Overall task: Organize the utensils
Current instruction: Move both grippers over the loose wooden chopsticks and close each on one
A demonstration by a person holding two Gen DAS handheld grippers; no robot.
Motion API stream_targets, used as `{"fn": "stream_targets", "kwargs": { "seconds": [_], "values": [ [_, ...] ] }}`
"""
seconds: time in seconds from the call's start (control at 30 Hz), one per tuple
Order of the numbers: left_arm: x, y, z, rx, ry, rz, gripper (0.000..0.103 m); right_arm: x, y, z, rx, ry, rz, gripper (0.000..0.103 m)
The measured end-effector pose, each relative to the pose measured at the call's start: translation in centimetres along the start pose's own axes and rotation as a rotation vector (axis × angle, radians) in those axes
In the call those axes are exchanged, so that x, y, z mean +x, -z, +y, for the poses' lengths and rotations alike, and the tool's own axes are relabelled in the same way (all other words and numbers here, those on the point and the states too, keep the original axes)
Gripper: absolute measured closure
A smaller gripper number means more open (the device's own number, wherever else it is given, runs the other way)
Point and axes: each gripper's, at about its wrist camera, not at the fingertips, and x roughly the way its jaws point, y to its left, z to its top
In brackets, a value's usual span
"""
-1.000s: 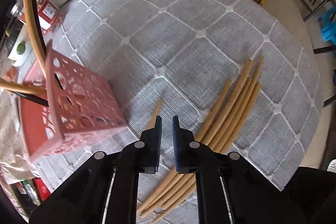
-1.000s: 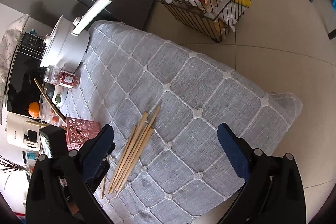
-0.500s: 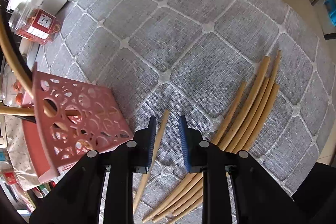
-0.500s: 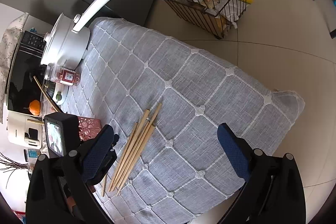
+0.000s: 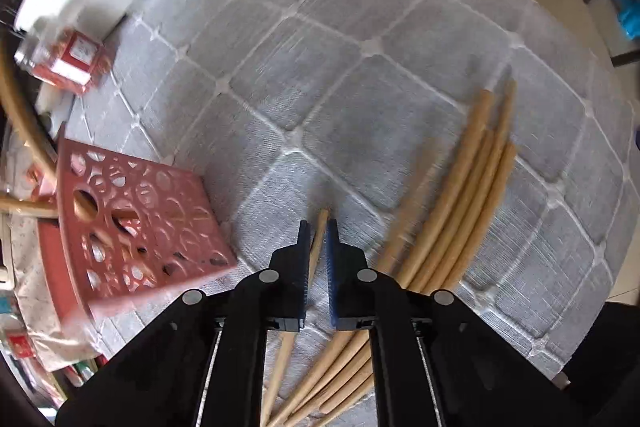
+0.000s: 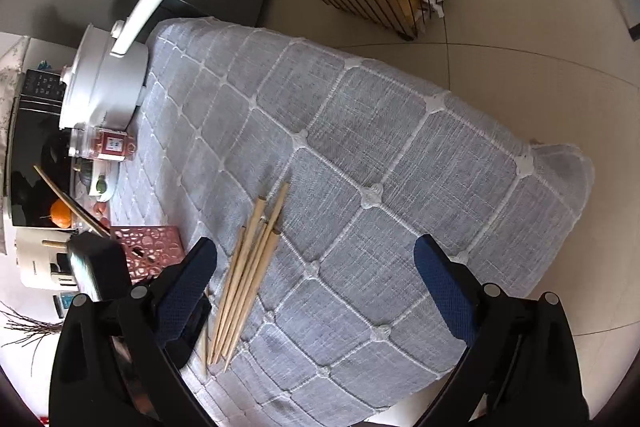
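Left gripper (image 5: 318, 227) clenched on one pale wooden chopstick (image 5: 316, 247); apparently five more (image 6: 250, 267) alongside. Right gripper (image 6: 316, 251) released.

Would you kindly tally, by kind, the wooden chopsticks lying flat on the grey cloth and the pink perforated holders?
Bunched wooden chopsticks: 5
Single chopstick, with the left gripper closing on it: 1
Pink perforated holder: 1
Total: 7
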Motion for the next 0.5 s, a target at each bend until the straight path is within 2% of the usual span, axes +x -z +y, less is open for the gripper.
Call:
{"fn": "stream_targets", "kwargs": {
  "seconds": [0.13, 0.23, 0.37, 0.47, 0.5],
  "values": [
    [-4.5, 2.3, 0.5, -0.062, 0.051, -0.164, 0.097, 1.2, -0.2, 0.6, 0.005, -0.008, 0.026, 0.007],
    [-8.7, 5.5, 1.1, -0.099, 0.085, -0.280, 0.098, 2.9, -0.3, 1.3, 0.008, 0.000, 0.059, 0.008],
    [-12.6, 10.0, 3.1, -0.186, 0.100, -0.402, 0.099, 5.0, -0.1, 2.4, 0.025, 0.031, 0.074, 0.020],
    [-14.2, 13.1, 4.6, -0.259, 0.122, -0.464, 0.099, 5.5, 0.0, 3.7, 0.018, 0.084, 0.022, 0.023],
    [-14.5, 14.0, 5.6, -0.289, 0.131, -0.481, 0.099, 5.7, 0.0, 4.2, 0.010, 0.077, 0.005, 0.030]
  ]
}}
